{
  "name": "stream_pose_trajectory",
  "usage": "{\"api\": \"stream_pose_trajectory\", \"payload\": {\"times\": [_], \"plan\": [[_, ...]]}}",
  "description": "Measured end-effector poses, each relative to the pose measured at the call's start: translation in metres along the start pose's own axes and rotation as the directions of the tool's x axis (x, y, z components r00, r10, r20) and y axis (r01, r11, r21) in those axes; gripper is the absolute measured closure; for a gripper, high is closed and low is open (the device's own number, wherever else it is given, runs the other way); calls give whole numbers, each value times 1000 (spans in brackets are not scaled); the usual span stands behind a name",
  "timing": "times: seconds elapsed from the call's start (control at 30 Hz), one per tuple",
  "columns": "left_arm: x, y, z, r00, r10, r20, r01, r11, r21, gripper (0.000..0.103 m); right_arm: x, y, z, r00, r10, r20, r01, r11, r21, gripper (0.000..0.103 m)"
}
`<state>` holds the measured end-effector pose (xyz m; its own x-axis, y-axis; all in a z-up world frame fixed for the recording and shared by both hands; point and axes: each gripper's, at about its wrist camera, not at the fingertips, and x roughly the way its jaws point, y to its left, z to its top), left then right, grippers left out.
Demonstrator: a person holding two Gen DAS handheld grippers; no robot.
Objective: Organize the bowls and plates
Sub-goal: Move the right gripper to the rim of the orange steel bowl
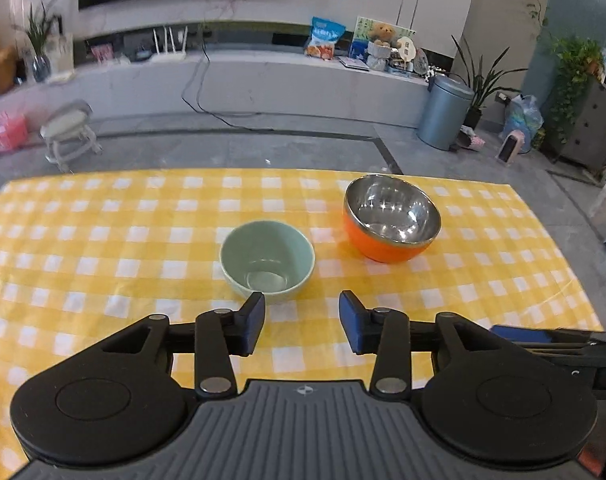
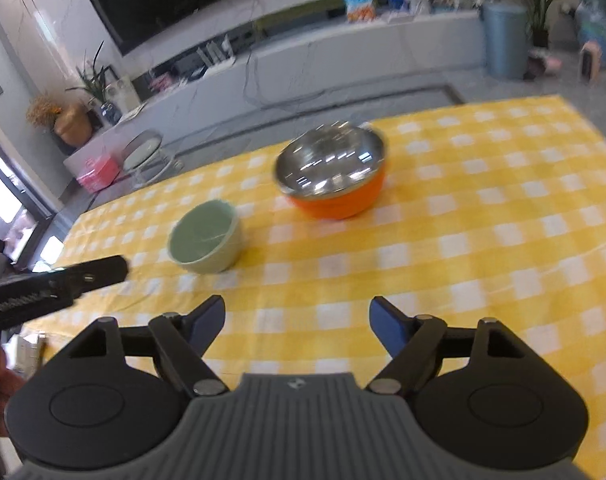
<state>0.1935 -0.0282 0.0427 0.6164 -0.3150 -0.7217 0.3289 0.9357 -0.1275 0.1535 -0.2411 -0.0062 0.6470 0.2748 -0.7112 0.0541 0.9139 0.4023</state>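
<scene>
both fingers (image 1: 255, 322) apart, near green bowl (image 1: 267, 261)

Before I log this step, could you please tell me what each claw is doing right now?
Left claw: open, holding nothing, just short of the green bowl.
Right claw: open, holding nothing, above the tablecloth.

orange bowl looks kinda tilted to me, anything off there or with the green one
Yes, the orange bowl leans, its steel rim higher on one side. The green bowl sits upright and empty beside it, not touching. Nothing spilled or damaged.
</scene>
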Motion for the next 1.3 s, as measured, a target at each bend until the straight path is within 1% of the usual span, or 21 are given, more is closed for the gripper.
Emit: {"api": "stream_pose_trajectory", "payload": {"times": [0.07, 0.13, 0.2, 0.3, 0.4, 0.53, 0.63, 0.73, 0.83, 0.87, 0.93, 1.03, 1.07, 1.1, 1.13, 1.17, 1.2, 1.23, 1.3], "plan": [[8, 12, 3, 1000, -4, -7, 4, 1000, -21, 52, 11, 9, 7, 1000, 13, -21, -13, 1000, -2, 23], [16, 22, 7, 1000, -7, -12, 7, 999, -32, 50, 20, 18, 14, 1000, -9, -20, 9, 1000, -23, 23], [23, 31, 10, 1000, -5, -15, 4, 999, -42, 46, 30, 26, 21, 999, -38, -13, 37, 998, -41, 23], [33, 43, 16, 1000, -1, -10, 0, 999, -46, 43, 45, 34, 31, 998, -56, -21, 54, 997, -59, 23], [45, 56, 23, 1000, -3, -10, 2, 998, -68, 42, 59, 38, 41, 998, -62, -32, 60, 996, -62, 23], [63, 74, 31, 1000, 7, -16, -9, 991, -137, 42, 82, 33, 54, 996, -56, -76, 57, 998, 20, 23], [80, 84, 34, 999, -6, -41, -1, 985, -172, 42, 101, 38, 59, 993, -46, -106, 51, 998, 40, 24], [95, 85, 32, 998, -8, -65, -4, 984, -178, 42, 119, 42, 61, 990, -73, -120, 79, 996, 44, 28], [105, 87, 29, 996, -11, -84, -4, 985, -174, 43, 134, 40, 61, 986, -79, -145, 91, 992, 82, 30], [108, 87, 28, 996, -9, -91, -7, 985, -174, 44, 139, 39, 61, 985, -75, -158, 91, 991, 98, 34], [114, 89, 28, 995, -3, -101, -15, 985, -174, 45, 146, 36, 62, 982, -70, -178, 93, 988, 124, 39], [118, 91, 28, 994, -6, -105, -12, 985, -172, 53, 151, 33, 62, 980, -60, -188, 87, 987, 139, 41], [119, 90, 28, 994, -5, -112, -13, 986, -164, 61, 152, 33, 63, 981, -53, -186, 79, 988, 131, 49], [119, 89, 29, 993, 0, -121, -19, 988, -151, 70, 153, 33, 63, 981, -44, -190, 69, 990, 122, 51], [119, 87, 29, 992, 7, -128, -24, 990, -136, 75, 153, 32, 64, 981, -34, -193, 58, 991, 120, 54], [119, 85, 30, 991, 16, -134, -31, 993, -117, 80, 152, 31, 64, 981, -8, -192, 32, 992, 121, 62], [118, 82, 30, 991, 22, -136, -36, 994, -102, 84, 151, 31, 65, 981, 10, -192, 13, 993, 121, 65], [116, 79, 31, 991, 26, -134, -38, 995, -87, 84, 149, 30, 66, 981, 18, -191, 4, 993, 117, 67], [112, 77, 35, 993, 35, -114, -45, 995, -84, 84, 144, 30, 67, 984, 9, -180, 11, 994, 111, 67]]}}
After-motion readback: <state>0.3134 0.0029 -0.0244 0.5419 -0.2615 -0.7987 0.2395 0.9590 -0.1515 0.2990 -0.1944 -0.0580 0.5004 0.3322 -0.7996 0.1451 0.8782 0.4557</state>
